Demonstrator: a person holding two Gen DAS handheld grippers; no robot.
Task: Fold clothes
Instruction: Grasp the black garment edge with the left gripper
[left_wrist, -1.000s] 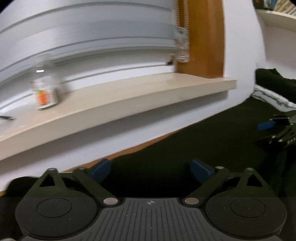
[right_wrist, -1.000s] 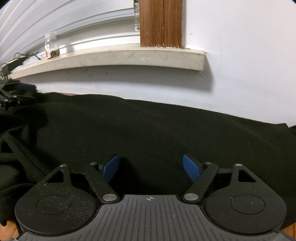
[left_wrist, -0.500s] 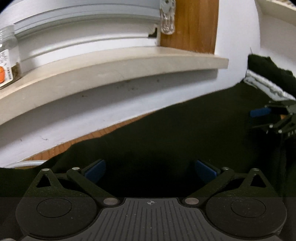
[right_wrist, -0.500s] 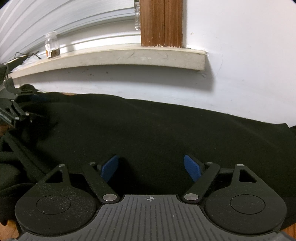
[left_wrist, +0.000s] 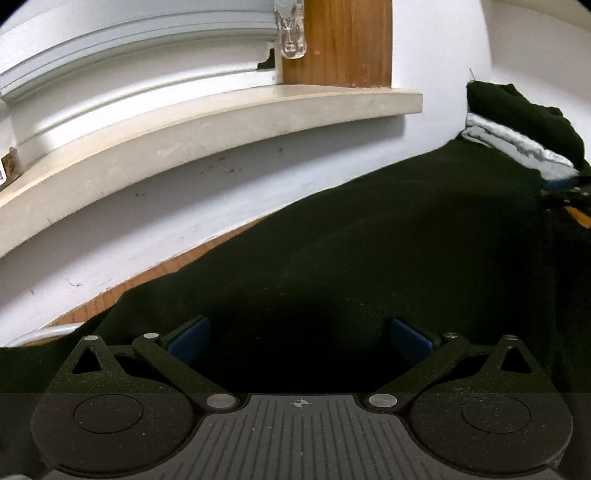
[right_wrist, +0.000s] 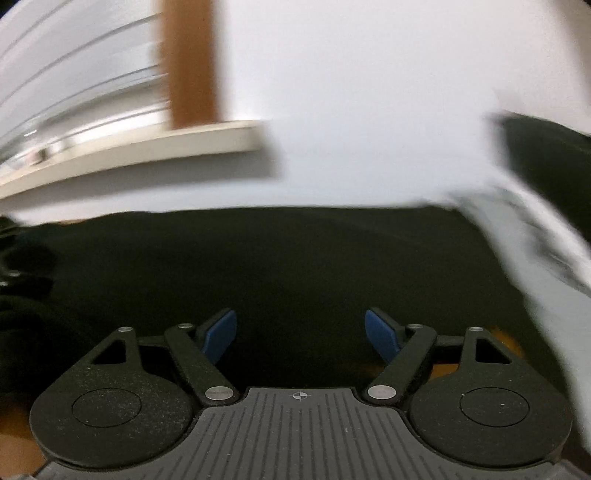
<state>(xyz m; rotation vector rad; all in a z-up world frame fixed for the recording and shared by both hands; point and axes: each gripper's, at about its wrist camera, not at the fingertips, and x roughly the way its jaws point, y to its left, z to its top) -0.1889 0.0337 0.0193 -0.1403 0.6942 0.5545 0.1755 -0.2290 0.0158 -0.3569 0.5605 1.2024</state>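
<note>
- Two wrist views show us a wooden table (left_wrist: 155, 275) pushed against a white wall (left_wrist: 192, 218), under a pale sill (left_wrist: 221, 118).
- We see a brown wooden post (left_wrist: 347, 40) rising from the sill, with a clear glass piece (left_wrist: 291, 33) hanging beside it.
- We find the black garment (left_wrist: 351, 251) spread flat over most of the table, its far edge close to the wall.
- At its far right end we see a stack of folded clothes (left_wrist: 517, 129), black on top of grey-white.
- Our left gripper (left_wrist: 301, 338) hangs over the garment, blue pads wide apart, nothing between them.
- Our right gripper (right_wrist: 300, 334) is closing slightly, pads not gripping anything; its view is blurred.
</note>
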